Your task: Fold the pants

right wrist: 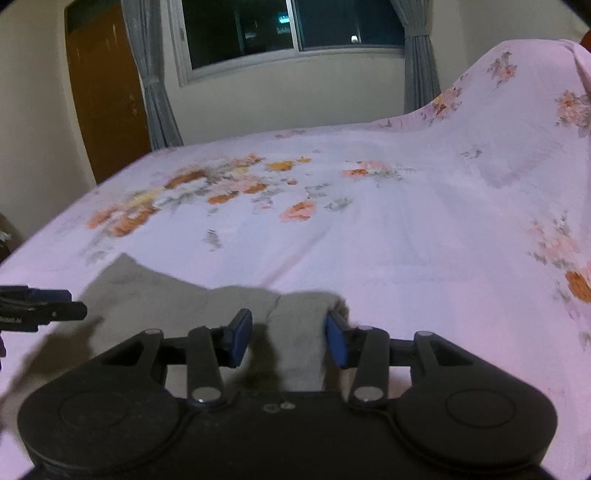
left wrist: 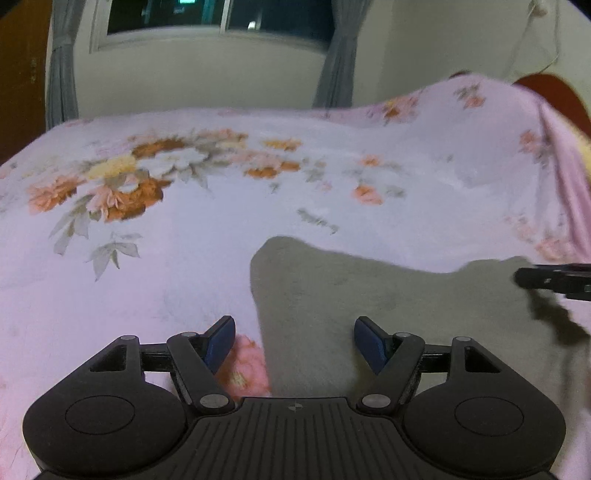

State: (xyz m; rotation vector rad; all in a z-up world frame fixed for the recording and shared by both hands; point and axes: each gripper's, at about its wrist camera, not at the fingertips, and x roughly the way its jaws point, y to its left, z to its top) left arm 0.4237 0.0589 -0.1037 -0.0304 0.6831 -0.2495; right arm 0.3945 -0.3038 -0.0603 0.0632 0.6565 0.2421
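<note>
Grey pants (left wrist: 351, 306) lay flat, slightly blurred, on the near floral bedsheet (left wrist: 184, 236); left gripper (left wrist: 294, 341) and right gripper (right wrist: 288, 338) fingers stood apart, gripping nothing.

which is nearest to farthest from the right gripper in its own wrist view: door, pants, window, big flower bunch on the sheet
1. pants, grey, right beneath the right gripper
2. flower bunch, mid-bed, to the left
3. door and window, both past the bed; too close to call
</note>
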